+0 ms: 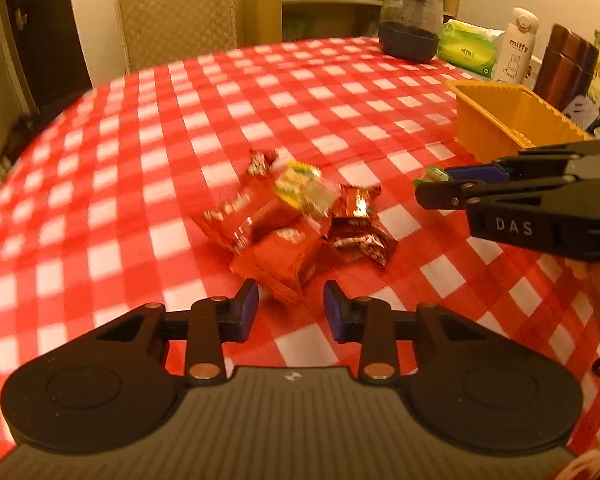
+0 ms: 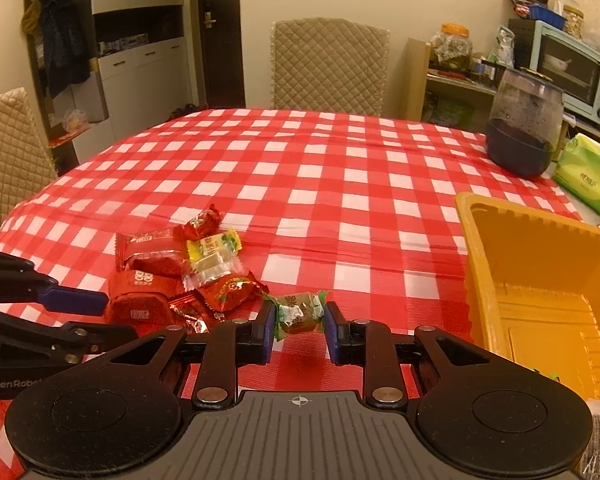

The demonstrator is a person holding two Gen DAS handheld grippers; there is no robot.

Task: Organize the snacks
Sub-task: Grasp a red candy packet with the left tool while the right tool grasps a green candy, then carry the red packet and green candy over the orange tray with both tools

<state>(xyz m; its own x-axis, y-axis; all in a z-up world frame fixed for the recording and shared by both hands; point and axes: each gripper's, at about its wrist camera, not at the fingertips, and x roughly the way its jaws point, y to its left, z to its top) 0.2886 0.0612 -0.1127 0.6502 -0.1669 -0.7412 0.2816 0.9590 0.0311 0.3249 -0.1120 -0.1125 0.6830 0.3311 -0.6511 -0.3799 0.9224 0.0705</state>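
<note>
- the right gripper (image 2: pixel 299 322) has its blue pads pressed on a small green-wrapped candy (image 2: pixel 299 314), held clear above the red-and-white checked tablecloth (image 2: pixel 320 168).
- the candy's long axis runs roughly across the gap from pad to pad, tilted a little, with a twisted wrapper end poking up and away at each side.
- in the left wrist view the same candy (image 1: pixel 434 174) shows only as a green tip at the right gripper's (image 1: pixel 440 184) end, just in front of the orange tray (image 1: pixel 500 120).
- the left gripper (image 1: pixel 290 306) has its jaws narrowed but apart, with nothing gripped; the near corner of a red packet (image 1: pixel 284 264) lies just ahead of the gap, not touched by the pads as far as the view shows.
- the snack pile (image 2: pixel 180 276) sits on the cloth left of the held candy: red packets, a yellow-green clear-wrapped sweet (image 2: pixel 214 256), a foil-red piece.
- the orange tray (image 2: pixel 540 272) stands to the right, open side up, its long axis running away from the camera.
- a dark glass jar (image 2: pixel 524 124) and a green tissue pack (image 2: pixel 588 176) sit at the far right edge.
</note>
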